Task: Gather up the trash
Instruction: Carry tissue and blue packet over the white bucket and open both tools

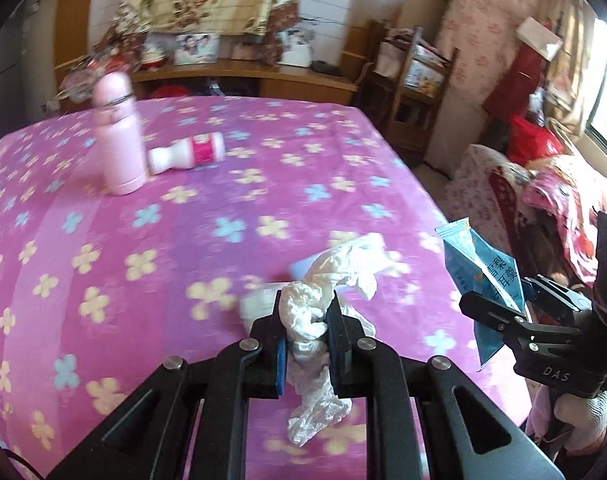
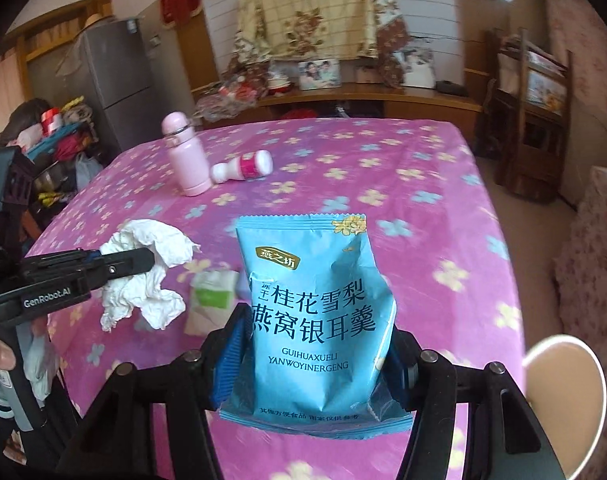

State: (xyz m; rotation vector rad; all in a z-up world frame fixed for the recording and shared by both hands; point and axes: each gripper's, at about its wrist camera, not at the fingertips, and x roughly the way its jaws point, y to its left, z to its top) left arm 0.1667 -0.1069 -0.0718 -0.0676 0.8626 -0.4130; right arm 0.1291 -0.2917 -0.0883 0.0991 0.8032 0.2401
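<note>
My left gripper (image 1: 307, 320) is shut on a crumpled white tissue (image 1: 327, 280) and holds it above the pink flowered tablecloth (image 1: 103, 280). It shows in the right wrist view (image 2: 143, 260) at the left, with the tissue (image 2: 151, 276). My right gripper (image 2: 319, 344) is shut on a blue snack packet (image 2: 319, 312), held upright over the table. In the left wrist view the right gripper (image 1: 491, 312) and the packet (image 1: 483, 276) are at the right edge. A small white and green tissue pack (image 2: 213, 292) lies on the cloth between the grippers.
A pink flask (image 1: 117, 136) stands at the table's far left, with a white and pink drink bottle (image 1: 191, 154) lying beside it. A wooden shelf (image 1: 243, 76), a wooden rack (image 1: 415, 92) and piled bedding (image 1: 543, 184) surround the table. A grey fridge (image 2: 111, 80) stands at the far left.
</note>
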